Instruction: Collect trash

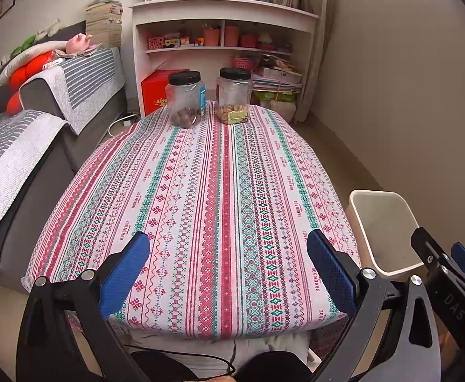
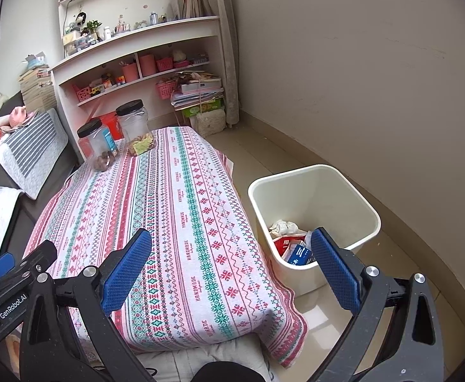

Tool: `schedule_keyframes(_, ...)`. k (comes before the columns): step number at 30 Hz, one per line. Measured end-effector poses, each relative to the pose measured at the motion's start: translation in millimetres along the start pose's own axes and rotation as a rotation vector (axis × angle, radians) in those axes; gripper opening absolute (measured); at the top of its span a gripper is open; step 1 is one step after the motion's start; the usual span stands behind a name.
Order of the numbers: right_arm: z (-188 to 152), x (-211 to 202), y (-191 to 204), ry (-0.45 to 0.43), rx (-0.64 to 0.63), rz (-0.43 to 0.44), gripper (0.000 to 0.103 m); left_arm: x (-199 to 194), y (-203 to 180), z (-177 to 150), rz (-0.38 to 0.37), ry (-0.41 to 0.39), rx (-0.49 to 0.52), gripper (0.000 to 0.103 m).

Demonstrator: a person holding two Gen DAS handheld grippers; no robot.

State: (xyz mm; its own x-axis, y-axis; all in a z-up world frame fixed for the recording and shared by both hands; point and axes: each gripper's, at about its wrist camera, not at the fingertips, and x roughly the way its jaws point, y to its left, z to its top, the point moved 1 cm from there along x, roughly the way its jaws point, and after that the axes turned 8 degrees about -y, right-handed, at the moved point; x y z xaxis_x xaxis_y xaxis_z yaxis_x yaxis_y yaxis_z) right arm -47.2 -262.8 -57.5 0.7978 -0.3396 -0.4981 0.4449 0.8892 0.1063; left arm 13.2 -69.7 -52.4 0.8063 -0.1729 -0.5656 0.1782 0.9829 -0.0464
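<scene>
I'm looking over the tabletop, its patterned cloth bare except for two black-lidded jars standing at the far end. The white bin is sitting on the floor just beside its right edge, holding crumpled paper and cartons. My left tongs and right tongs are both hovering released, gripping nothing.

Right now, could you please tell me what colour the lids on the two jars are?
Both jar lids are black; the left wrist view shows them best.
</scene>
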Motion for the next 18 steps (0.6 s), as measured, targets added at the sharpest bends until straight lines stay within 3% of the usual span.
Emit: schedule_keyframes(18, -4.2, 2.6, 2.8, 0.01, 0.006, 0.002, 0.096, -0.2, -10.1, -5.3, 0.008, -0.014, 0.034, 0.093)
